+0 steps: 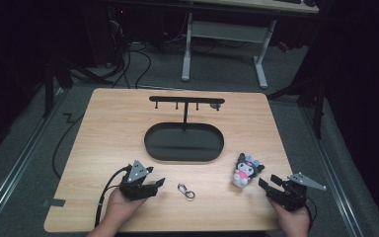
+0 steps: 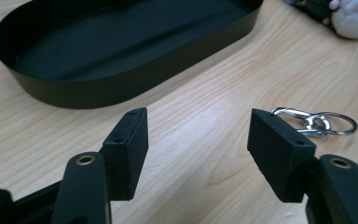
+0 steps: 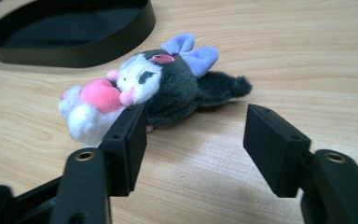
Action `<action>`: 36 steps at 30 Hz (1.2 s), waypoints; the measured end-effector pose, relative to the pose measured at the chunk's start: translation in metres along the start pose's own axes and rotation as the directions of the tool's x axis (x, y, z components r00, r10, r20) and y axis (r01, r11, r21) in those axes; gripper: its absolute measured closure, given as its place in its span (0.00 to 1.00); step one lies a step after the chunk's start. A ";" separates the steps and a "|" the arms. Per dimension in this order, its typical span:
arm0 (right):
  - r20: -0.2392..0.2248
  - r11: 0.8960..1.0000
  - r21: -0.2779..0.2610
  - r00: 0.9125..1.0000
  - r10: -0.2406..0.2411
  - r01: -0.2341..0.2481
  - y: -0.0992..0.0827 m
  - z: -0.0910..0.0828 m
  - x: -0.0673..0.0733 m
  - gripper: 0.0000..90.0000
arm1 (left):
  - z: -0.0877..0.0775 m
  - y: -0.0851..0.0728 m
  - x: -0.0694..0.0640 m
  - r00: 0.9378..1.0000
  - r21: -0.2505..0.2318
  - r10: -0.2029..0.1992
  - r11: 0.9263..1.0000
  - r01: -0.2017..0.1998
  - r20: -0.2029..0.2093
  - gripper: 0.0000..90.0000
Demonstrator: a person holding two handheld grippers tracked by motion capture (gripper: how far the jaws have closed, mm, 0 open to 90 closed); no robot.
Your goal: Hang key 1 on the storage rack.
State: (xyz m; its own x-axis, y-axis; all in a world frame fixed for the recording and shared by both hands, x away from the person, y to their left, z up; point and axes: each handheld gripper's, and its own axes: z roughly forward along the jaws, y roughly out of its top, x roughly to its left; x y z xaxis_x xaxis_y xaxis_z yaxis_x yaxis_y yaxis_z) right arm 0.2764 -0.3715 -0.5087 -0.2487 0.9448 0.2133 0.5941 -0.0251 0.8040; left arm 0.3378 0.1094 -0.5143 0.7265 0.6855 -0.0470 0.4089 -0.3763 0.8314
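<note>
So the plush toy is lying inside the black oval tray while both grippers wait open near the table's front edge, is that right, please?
Not quite: the plush toy lies on the table outside the black oval tray, as the high view shows. Left gripper and right gripper are open.

Lab: dark curtains, floor cables [image 1: 128, 59], desk frame [image 1: 224, 47]

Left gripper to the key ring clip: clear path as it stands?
Probably yes. The left gripper has open, empty jaws, and the key ring clip lies flat on bare table just beyond its tips, with nothing between. The plush toy and black tray sit clear of that path.
</note>
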 end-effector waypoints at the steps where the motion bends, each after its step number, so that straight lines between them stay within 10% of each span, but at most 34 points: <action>1: 0.006 1.000 -0.002 1.000 -0.018 0.018 0.000 0.001 0.001 0.45 | 0.000 0.000 0.001 1.000 -0.002 0.003 1.000 -0.003 -0.007 0.43; 11: 0.055 0.991 0.015 0.990 -0.130 0.130 0.000 0.002 0.008 0.55 | -0.002 0.001 0.001 1.000 -0.028 -0.007 1.000 0.007 0.001 0.46; 18: 0.049 0.987 0.067 0.988 -0.148 0.145 0.007 0.012 0.004 1.00 | -0.008 -0.007 0.001 1.000 -0.013 0.007 1.000 -0.007 -0.021 0.46; 29: 0.036 0.968 0.123 0.974 -0.225 0.219 0.026 0.054 0.006 1.00 | -0.042 -0.028 0.009 0.994 -0.021 -0.024 1.000 0.022 -0.105 0.46; 36: -0.058 0.946 0.120 0.954 -0.295 0.300 0.043 0.086 0.022 1.00 | -0.063 -0.042 0.014 0.987 -0.033 -0.075 0.997 0.071 -0.145 0.46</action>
State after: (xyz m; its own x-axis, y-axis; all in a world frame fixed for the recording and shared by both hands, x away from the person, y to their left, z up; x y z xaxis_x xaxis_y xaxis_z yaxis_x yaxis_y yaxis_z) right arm 0.3620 -0.3234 -0.5168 -0.4568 0.8896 -0.0012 0.5797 0.2988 0.7581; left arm 0.2964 0.1739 -0.5148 0.6060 0.7950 -0.0290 0.4409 -0.3054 0.8440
